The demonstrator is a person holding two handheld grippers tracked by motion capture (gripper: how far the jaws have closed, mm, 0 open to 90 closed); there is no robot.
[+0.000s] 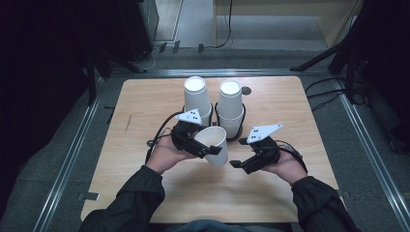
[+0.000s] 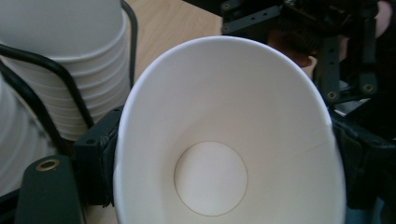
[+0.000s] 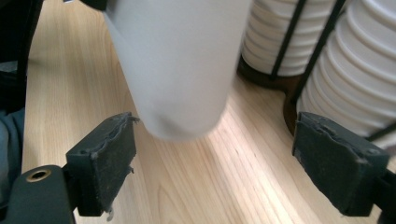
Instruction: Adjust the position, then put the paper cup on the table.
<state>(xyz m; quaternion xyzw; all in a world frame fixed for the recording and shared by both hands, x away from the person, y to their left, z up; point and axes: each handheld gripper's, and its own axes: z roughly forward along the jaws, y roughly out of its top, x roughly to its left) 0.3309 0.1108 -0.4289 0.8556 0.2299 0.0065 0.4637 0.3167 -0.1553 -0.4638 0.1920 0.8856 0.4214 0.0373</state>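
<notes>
My left gripper (image 1: 207, 149) is shut on a single white paper cup (image 1: 214, 143) and holds it tilted above the middle of the wooden table (image 1: 145, 188). In the left gripper view the two black pads press on opposite sides of the cup (image 2: 224, 116) near its rim, and I look into its open mouth. My right gripper (image 1: 236, 165) stands open just right of the cup. In the right gripper view the cup's bottom end (image 3: 177, 65) hangs ahead of the spread jaws, blurred, and touches neither pad (image 3: 105, 163).
Behind the grippers, two tall stacks of white cups (image 1: 196, 96) (image 1: 230, 101) stand upside down in a black wire holder (image 1: 241, 121). The stacks show close by in both gripper views (image 2: 65, 60) (image 3: 355, 70). A dark floor with rails surrounds the table.
</notes>
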